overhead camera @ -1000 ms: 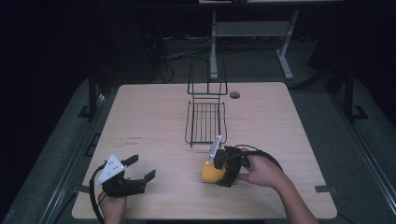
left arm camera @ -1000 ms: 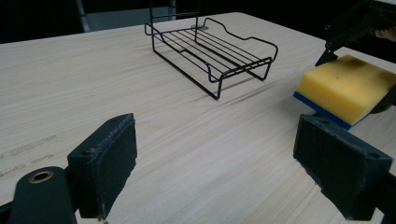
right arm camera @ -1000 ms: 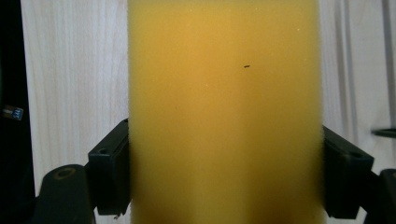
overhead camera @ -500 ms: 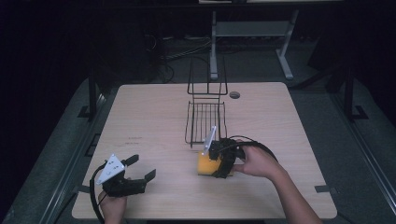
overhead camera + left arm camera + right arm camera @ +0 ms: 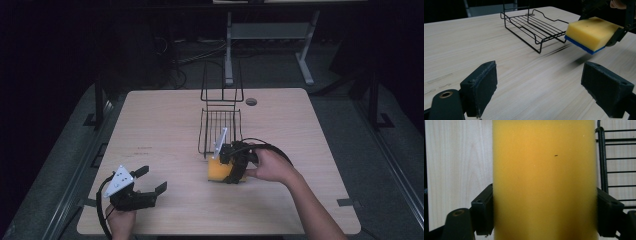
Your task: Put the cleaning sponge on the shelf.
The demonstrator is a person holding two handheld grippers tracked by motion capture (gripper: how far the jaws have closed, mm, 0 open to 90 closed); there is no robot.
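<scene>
A yellow sponge [image 5: 220, 170] with a blue underside hangs just above the table, and my right gripper [image 5: 231, 166] is shut on it. In the left gripper view the sponge [image 5: 591, 33] floats above its own shadow. The right gripper view has the sponge [image 5: 544, 180] clamped between both jaws. A black wire rack [image 5: 219, 129] lies at the table's middle, directly behind the sponge, with its rack edge [image 5: 602, 165] at the right of the right gripper view. My left gripper [image 5: 148, 182] rests open near the front left corner, with nothing between its pads [image 5: 479, 85].
The light wooden table [image 5: 160, 125] has a round cable hole [image 5: 251, 101] behind the rack. A tall wire frame [image 5: 222, 80] rises at the rack's far end. Desk legs and cables stand on the dark floor beyond the table.
My right gripper has carried the sponge forward and slightly left, closer to the rack's near end. The left gripper has stayed in place.
</scene>
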